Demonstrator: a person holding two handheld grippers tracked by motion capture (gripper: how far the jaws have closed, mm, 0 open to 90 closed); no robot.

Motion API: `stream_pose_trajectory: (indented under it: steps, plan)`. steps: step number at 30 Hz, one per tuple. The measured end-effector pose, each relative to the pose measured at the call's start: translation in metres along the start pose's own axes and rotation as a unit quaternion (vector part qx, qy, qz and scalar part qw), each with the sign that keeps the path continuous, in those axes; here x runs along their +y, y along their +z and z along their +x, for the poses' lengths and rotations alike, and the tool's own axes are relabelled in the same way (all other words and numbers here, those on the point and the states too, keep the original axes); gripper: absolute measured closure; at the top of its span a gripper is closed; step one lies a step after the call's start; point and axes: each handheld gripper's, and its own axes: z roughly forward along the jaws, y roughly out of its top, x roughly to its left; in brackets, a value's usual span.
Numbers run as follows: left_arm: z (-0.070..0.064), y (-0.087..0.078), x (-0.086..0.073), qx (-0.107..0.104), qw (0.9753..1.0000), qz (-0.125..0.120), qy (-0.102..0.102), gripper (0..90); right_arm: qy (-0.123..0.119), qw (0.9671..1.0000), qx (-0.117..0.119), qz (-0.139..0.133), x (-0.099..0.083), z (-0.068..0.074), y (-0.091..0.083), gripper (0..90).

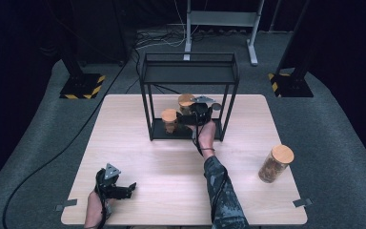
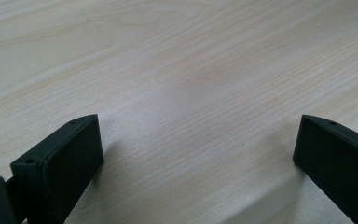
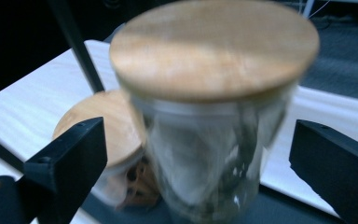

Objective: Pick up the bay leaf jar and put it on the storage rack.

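A black wire shelf rack stands at the table's far middle. On its bottom tier stand two glass jars with wooden lids: one to the left, one behind it. My right gripper reaches into the rack, open, its jaws wide on either side of the nearer jar without touching it; the other jar shows behind at the left. A third jar stands on the table at the right. My left gripper rests low at the table's front left, open over bare wood.
The light wooden table has free room across its middle and left. The rack's thin black posts frame the jars closely. Beyond the table lie grey carpet, cables and stand bases with yellow-black tape.
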Motion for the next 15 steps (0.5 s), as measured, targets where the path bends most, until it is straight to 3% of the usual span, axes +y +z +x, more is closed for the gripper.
stream_pose_trajectory:
  steps: [4,15]
  plan:
    - [0.0,0.0,0.0,0.0,1.0,0.0,0.0,0.8,0.004,0.9999,0.012,0.012,-0.01,-0.001,-0.011,2.3]
    - [0.0,0.0,0.0,0.001,1.0,0.0,-0.001,0.8,-0.04,0.9961,0.032,0.072,-0.057,0.009,-0.047,1.3]
